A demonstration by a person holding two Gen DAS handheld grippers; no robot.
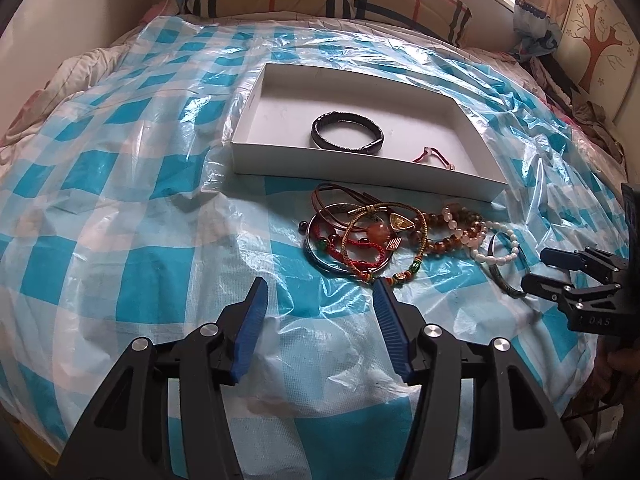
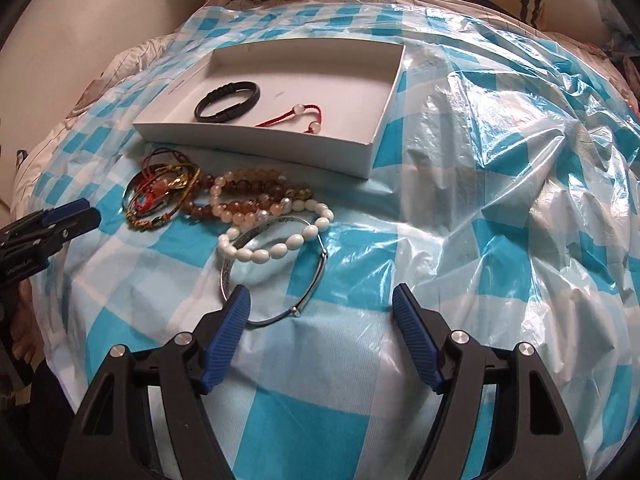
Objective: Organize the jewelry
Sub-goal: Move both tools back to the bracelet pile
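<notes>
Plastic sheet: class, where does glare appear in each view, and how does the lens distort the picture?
Left wrist view: window glare streaks the plastic sheet behind the white box. Right wrist view: glare whitens the sheet's crumpled right side; both views bulge, with dark corners.

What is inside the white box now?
Inside the white box lie a black leather bracelet and a red cord bracelet with pale beads. In the left wrist view the front wall partly hides the red one.

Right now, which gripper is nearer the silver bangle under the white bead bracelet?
Right. The right gripper is open just in front of the silver bangle, one fingertip at its rim. The left gripper is open farther off, facing the tangled pile beside it.
</notes>
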